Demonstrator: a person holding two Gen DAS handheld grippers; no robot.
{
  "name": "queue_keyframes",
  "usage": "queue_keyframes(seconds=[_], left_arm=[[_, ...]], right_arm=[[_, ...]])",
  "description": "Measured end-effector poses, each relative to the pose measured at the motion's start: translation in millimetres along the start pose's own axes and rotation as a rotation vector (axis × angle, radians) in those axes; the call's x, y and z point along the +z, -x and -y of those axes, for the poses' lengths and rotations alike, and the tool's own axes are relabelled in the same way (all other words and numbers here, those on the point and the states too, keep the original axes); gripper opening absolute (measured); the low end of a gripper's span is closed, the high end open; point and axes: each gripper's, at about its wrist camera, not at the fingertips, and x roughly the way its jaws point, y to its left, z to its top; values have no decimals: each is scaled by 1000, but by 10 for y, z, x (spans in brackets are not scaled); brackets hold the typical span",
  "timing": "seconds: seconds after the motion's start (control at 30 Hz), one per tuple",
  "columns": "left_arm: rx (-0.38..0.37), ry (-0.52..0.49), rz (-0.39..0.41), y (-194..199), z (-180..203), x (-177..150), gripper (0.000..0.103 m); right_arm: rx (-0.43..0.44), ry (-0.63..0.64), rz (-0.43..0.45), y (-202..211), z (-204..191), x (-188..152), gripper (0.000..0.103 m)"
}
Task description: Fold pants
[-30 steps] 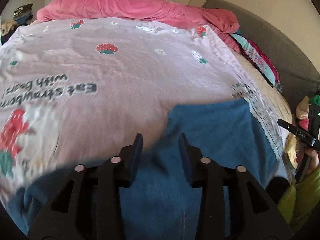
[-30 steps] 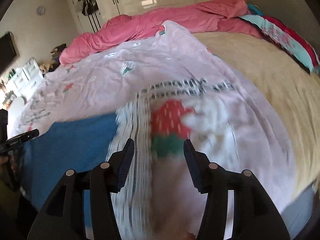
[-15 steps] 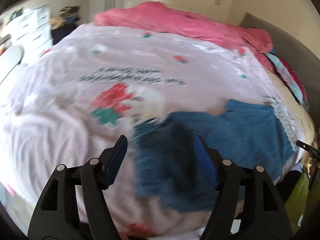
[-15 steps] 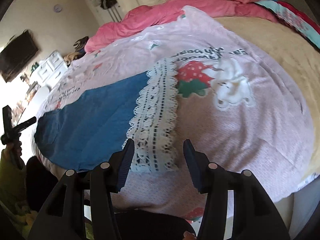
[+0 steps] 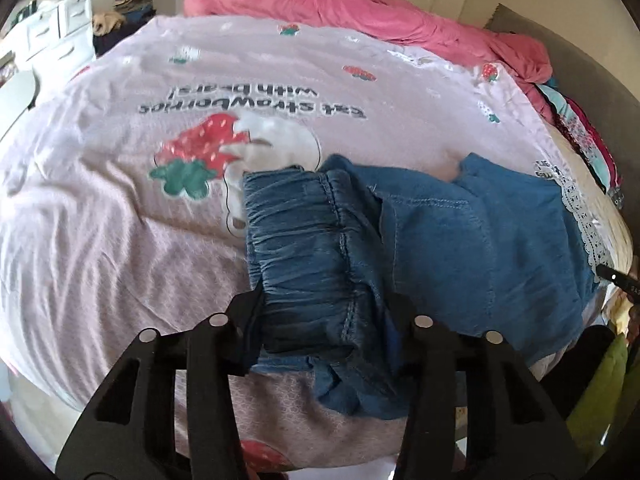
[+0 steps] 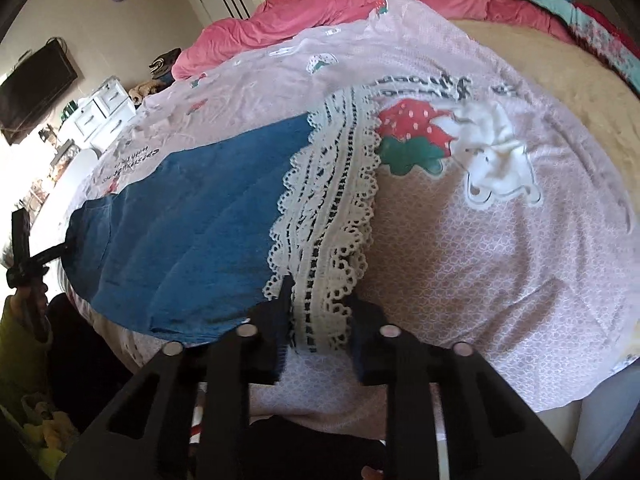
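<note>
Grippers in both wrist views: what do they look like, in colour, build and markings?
Both the left gripper and the right gripper are matte black, each with two flat fingers on angular arms pierced by triangular cut-outs. Four round silver pins sit along the top of each. No cables, labels or sleeves show on them.
</note>
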Motion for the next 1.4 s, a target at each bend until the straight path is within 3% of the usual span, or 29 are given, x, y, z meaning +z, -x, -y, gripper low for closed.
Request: queue_keyframes(seconds=[0.1,0.13,0.3,0.4,0.43,0.47,0.63,0.73,0.83,1.0,1.1,1.2,1.27,1.4], left_arm=[[40,-7,-2,20,-77,-9,37],[15,9,-8,24,-117,-21,37],[27,-10,-21,-5,-106,-41,40],[27,-3,-28,-5,-141,-41,47],[21,2,-25,9,-155,-38,48],[21,2,-23,20,-158,-40,50],[21,-18,-1,118,-150,-30,52],[16,-22,33,240,-153,10,53],[-3,-3,61,320,-185,89,57],[-49,14,54,192,-226,358,60],[-64,21,19,5,-280,568,62],[-132,19,-24,-206,-337,728,69],[-135,9,-89,-408,-351,767,69],[-151,7,-132,-642,-342,708,69]], right_arm=[[-108,69,-6,73,-46,42,17],[-129,71,-19,51,-17,46,17],[-151,86,-70,-155,25,-33,20],[-157,57,-71,-119,48,-20,32],[-189,45,-72,-87,71,-18,49],[-210,38,-74,-52,83,-23,57],[-225,-31,26,222,148,-10,59],[-177,-44,96,352,28,85,63],[-101,17,131,307,-352,287,67],[79,261,84,-145,-1397,686,66],[114,383,48,-519,-1899,876,66],[133,373,-27,-926,-2041,998,66],[112,344,-72,-1159,-1994,981,66],[99,302,-118,-1401,-1843,832,66]])
